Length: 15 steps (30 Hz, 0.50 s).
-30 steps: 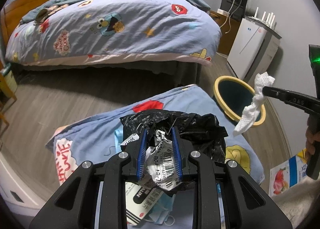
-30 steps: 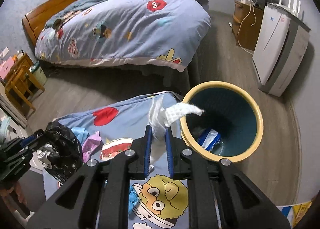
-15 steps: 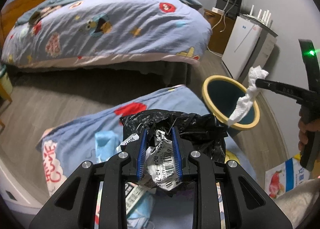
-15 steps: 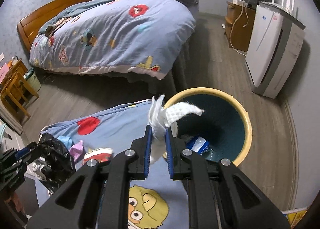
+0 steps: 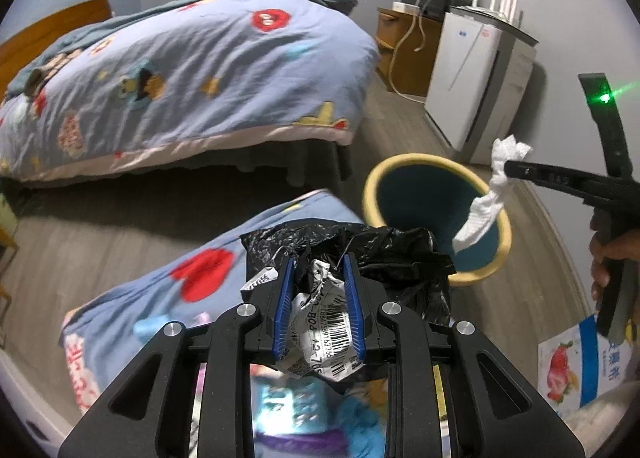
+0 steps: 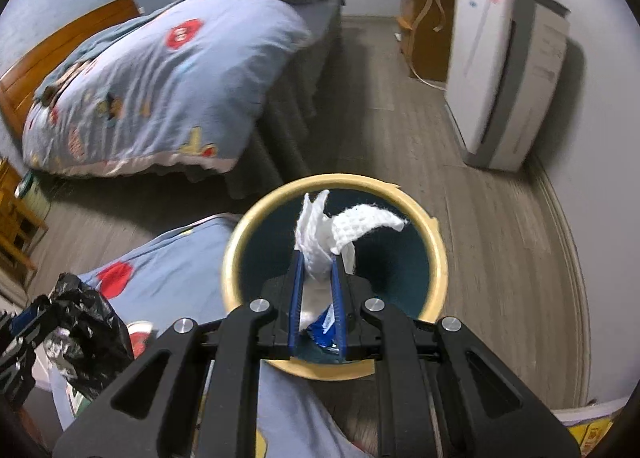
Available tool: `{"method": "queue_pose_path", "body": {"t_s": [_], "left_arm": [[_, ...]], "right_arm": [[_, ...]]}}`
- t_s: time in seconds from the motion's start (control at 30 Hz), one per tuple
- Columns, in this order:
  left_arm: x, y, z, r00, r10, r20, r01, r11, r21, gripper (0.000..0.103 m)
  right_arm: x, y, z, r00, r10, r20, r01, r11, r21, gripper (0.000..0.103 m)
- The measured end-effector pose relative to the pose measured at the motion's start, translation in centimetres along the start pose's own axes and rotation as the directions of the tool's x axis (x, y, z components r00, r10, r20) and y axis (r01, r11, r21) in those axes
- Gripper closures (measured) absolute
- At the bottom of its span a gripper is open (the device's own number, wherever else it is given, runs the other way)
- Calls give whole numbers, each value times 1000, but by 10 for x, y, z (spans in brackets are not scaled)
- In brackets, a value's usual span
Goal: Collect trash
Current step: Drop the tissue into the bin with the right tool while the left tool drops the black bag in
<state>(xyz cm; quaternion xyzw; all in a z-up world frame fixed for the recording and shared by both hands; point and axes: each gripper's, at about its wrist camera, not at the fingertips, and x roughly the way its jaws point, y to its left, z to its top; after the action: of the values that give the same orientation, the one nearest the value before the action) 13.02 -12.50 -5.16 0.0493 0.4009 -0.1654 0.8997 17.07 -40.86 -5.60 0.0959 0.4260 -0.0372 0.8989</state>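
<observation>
Right gripper [image 6: 316,278]: the blue pads are nearly closed and pinch a white paper tissue [image 6: 332,234], whose crumpled, quilted ends fan out above the tips at frame centre. In the right wrist view the tissue sits directly over the mouth of the waste bin [image 6: 434,258]. In the left wrist view the same tissue [image 5: 486,209] hangs in a twisted strip over the bin's right rim [image 5: 502,217].

Left gripper [image 5: 319,294]: the jaws are drawn in on a crumpled black plastic bag [image 5: 396,254] with a creased white barcode label [image 5: 332,330] caught between the pads. This bundle sits at lower centre of the frame, left of and nearer than the bin, and is not yet over the opening.

Step in hand: carry to disposal. The likely next move is to release the tissue once it is confirmed inside the rim line, then bring the bag across and release it (the bag is bulkier and may snag on the rim).

Materials: the tissue is soft, embossed and limp. The bag is thin, glossy film with sharp wrinkles. The bin is round, with a pale yellow rim and a dark teal interior, and a blue wrapper [image 6: 324,324] lies at its bottom. Below, a light blue cartoon-print quilt [image 5: 168,298] covers the surface, and the floor [image 6: 500,258] is grey wood-grain plank.
</observation>
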Motion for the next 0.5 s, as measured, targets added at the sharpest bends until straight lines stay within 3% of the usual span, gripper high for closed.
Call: {"method": "queue_pose_path", "body": {"t_s": [0.23, 0.5], "left_arm": [[26, -27, 28, 1000, -1, 3, 1, 999, 46, 77], [64, -46, 56, 999, -34, 2, 34, 999, 8, 77]], "right_arm": [[15, -36, 5, 999, -38, -5, 38, 997, 65, 90], [37, -65, -2, 998, -31, -57, 41, 985, 170, 90]]}}
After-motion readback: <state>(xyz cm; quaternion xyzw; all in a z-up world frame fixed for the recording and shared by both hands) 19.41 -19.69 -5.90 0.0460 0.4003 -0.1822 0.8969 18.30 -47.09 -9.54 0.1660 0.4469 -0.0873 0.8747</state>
